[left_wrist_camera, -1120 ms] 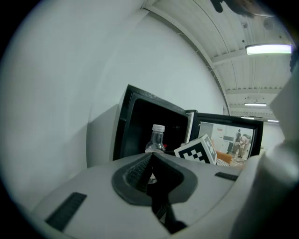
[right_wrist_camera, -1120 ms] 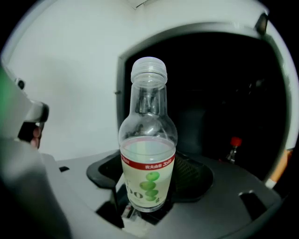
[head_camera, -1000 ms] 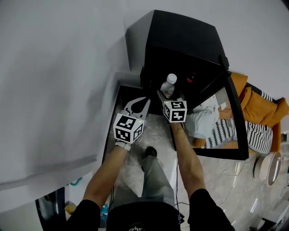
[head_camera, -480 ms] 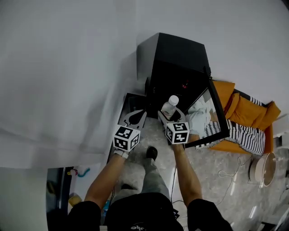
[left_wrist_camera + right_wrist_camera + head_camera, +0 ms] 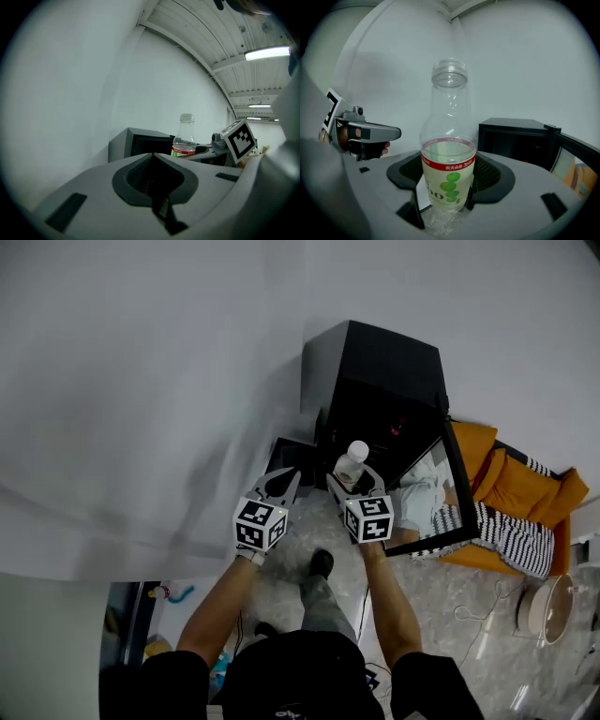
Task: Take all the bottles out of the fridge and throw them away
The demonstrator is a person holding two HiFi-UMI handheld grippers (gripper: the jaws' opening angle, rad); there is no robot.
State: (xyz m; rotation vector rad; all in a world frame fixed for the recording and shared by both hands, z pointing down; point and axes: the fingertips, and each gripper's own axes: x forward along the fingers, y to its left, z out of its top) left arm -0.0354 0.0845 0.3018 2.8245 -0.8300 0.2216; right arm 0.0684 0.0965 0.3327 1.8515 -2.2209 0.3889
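My right gripper (image 5: 354,486) is shut on a clear plastic bottle (image 5: 352,465) with a white cap, holding it upright in front of the black mini fridge (image 5: 389,371). In the right gripper view the bottle (image 5: 449,159) stands between the jaws, with a red-and-green label and a little liquid inside. The fridge's glass door (image 5: 452,498) hangs open to the right. My left gripper (image 5: 284,479) is level with the right one, to its left, shut with nothing in it. From the left gripper view the bottle (image 5: 185,138) shows beyond the shut jaws.
A white wall fills the left and the back. A dark open box (image 5: 289,454) sits on the floor left of the fridge. Orange and striped fabric (image 5: 525,517) lies right of the door, and a round white appliance (image 5: 548,596) stands on the marble floor.
Both grippers have come up and away from the fridge, which looks smaller and farther off. The bottle has stayed in the right gripper, and the left one has stayed shut.
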